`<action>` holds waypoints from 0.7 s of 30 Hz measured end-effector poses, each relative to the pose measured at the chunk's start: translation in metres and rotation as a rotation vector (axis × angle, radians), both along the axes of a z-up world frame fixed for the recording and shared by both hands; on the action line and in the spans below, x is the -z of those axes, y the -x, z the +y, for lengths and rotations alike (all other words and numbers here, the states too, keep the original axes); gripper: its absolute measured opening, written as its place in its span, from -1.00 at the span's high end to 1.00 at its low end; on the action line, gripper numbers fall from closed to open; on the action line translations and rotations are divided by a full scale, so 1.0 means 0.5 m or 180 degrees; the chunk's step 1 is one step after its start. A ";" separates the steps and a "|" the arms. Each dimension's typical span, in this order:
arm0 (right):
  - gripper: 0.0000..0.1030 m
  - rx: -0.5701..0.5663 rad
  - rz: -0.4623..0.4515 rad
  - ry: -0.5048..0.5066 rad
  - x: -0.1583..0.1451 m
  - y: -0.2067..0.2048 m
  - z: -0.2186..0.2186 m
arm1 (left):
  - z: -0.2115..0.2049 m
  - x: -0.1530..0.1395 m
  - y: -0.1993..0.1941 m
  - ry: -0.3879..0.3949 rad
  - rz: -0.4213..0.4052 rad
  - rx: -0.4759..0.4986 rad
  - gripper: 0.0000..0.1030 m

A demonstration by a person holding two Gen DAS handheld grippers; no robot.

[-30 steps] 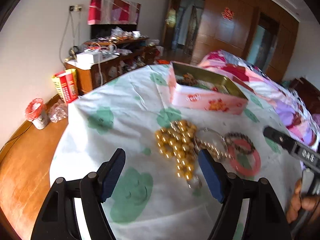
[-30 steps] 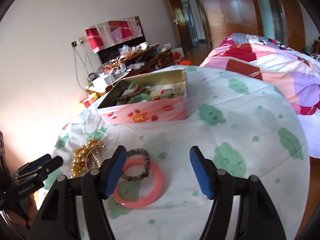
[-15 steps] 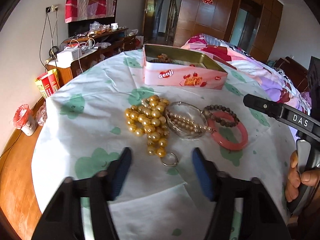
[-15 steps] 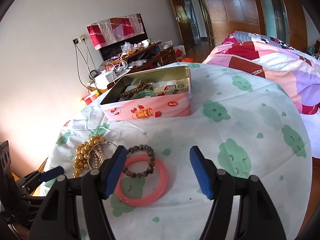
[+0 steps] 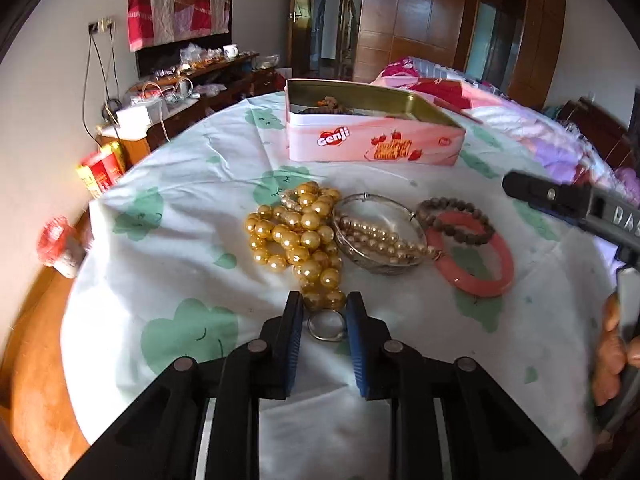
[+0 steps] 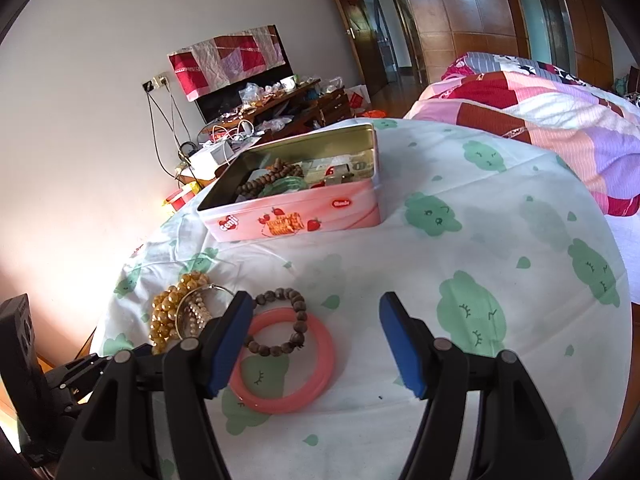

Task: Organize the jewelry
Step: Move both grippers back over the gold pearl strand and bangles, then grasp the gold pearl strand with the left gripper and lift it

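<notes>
The gold beads (image 5: 298, 236) lie heaped on the cloth (image 5: 180, 184), touching a silver bangle (image 5: 378, 236) just beside a pink bangle (image 5: 474, 258) and brown beads (image 5: 454, 220), with the tin (image 5: 372, 134) beyond. The left gripper (image 5: 323, 316) has just been closing; its jaws stand narrow around the strand's ring (image 5: 327, 326) and end beads, contact unclear. The right gripper (image 6: 316, 328) hangs wide open, empty, over the pink bangle's edge.

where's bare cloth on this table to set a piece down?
Free: the wide stretch right of the pink bangle and the tin, out to the table edge. Also the strip between tin and gold beads. Crowded: the jewelry cluster by the left hand-held gripper.
</notes>
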State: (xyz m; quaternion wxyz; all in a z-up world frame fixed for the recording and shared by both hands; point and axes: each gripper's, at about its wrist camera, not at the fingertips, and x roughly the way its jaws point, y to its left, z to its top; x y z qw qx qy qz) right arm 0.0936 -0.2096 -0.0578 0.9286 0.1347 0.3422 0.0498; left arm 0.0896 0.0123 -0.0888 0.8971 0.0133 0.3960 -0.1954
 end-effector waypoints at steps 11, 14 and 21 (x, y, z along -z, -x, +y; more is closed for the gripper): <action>-0.34 0.0004 0.0051 -0.0052 0.006 -0.005 -0.003 | 0.009 -0.025 -0.067 -0.0104 -0.0051 -0.0025 -0.01; -0.34 0.0007 0.0072 -0.0054 0.008 -0.005 -0.003 | -0.005 -0.022 -0.085 -0.0145 -0.0038 0.0006 -0.01; -0.34 0.0019 0.0122 -0.0111 0.013 -0.009 -0.009 | 0.017 -0.007 -0.093 0.0117 0.0062 -0.0006 0.42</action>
